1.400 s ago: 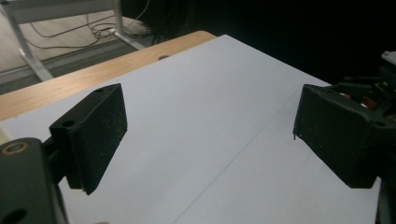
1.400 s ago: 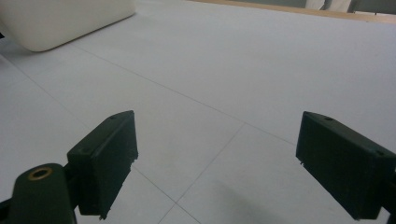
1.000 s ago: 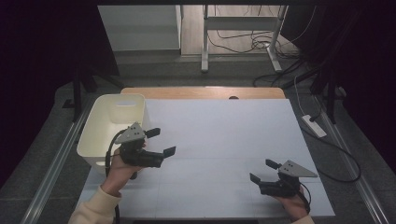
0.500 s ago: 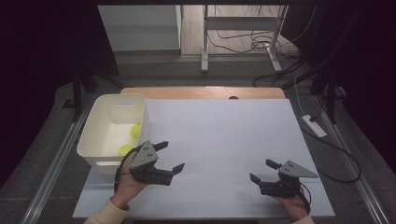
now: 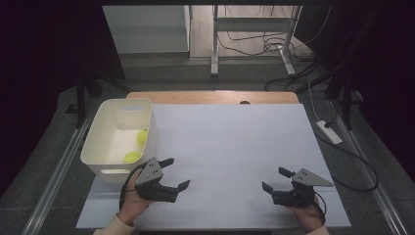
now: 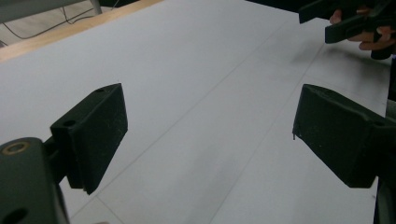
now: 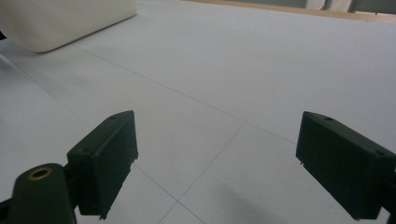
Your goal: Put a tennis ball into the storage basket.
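Observation:
A white bin [image 5: 105,142] stands at the table's left side and holds two yellow-green balls [image 5: 142,136] [image 5: 131,157]. Just in front of the bin's near right corner, my left gripper [image 5: 178,172] hovers low over the white sheet, open, its jaws pointing right. The left gripper view shows its jaws [image 6: 205,126] wide apart over bare sheet, with the other hand's gripper [image 6: 345,23] far off. My right gripper [image 5: 274,179] rests near the front right, open and pointing left. Between its jaws [image 7: 215,154] lies only the sheet, and the bin [image 7: 65,18] shows at the upper left.
A white sheet [image 5: 230,142] covers the table, with a wooden strip [image 5: 210,97] along the far edge. A power strip [image 5: 329,132] and cables lie on the floor to the right. Metal desk legs [image 5: 214,44] stand behind the table.
My left gripper has come down and toward the front, away from the bin's rim, uncovering the two balls inside. The right gripper has stayed put.

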Available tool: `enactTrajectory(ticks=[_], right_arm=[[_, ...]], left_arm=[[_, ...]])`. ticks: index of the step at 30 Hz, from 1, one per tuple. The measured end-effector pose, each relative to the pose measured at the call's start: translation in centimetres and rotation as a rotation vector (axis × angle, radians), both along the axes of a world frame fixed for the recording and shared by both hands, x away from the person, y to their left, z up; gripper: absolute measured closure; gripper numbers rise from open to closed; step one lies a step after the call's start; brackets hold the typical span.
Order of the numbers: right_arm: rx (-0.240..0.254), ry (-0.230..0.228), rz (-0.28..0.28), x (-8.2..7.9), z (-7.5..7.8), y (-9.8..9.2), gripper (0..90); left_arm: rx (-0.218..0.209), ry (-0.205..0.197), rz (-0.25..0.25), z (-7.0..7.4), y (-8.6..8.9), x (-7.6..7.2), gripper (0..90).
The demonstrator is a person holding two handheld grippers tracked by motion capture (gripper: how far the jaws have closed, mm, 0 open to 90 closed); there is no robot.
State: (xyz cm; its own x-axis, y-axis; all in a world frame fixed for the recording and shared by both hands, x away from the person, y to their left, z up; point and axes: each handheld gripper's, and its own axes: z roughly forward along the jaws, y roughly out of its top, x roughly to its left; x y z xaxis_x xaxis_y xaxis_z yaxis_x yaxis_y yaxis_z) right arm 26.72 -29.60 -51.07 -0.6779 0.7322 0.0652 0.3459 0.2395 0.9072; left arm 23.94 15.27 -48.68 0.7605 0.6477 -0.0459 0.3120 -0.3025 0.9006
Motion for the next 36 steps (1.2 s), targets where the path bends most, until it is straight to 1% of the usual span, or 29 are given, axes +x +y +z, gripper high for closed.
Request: enactTrajectory(ticks=[1, 3, 8, 9, 12, 16, 21, 27, 36], right_arm=[[0.0, 0.0, 0.001, 0.0, 0.0, 0.0, 12.7], [0.0, 0.0, 0.001, 0.0, 0.0, 0.0, 12.7], [-0.003, 0.006, 0.006, 0.0, -0.1, 0.0, 12.7], [-0.003, 0.006, 0.007, 0.0, -0.1, 0.1, 12.7], [-0.002, 0.005, 0.011, 0.0, -0.1, 0.1, 12.7], [0.0, 0.002, 0.018, -0.1, -0.1, 0.1, 12.7], [0.002, -0.001, 0.033, -0.1, -0.1, 0.2, 12.7], [0.0, 0.0, 0.047, -0.2, -0.1, 0.2, 12.7], [-0.004, -0.002, 0.048, -0.3, -0.1, 0.2, 12.7]], left_arm=[[-0.002, 0.006, 0.001, -0.3, 0.2, -0.1, 10.5], [0.011, 0.01, 0.012, -1.0, 0.6, -0.2, 10.4], [0.012, 0.018, 0.035, -2.0, 1.4, -0.7, 10.5], [0.013, 0.025, 0.041, -2.2, 1.7, -0.8, 10.5], [0.017, 0.031, 0.047, -2.6, 2.0, -1.0, 10.5], [0.013, 0.049, 0.058, -3.1, 2.7, -1.2, 10.5], [0.008, 0.067, 0.057, -3.7, 3.1, -1.4, 10.4], [0.003, 0.074, 0.068, -4.0, 3.2, -1.2, 10.4], [-0.002, 0.073, 0.075, -3.9, 3.2, -1.2, 10.4]])
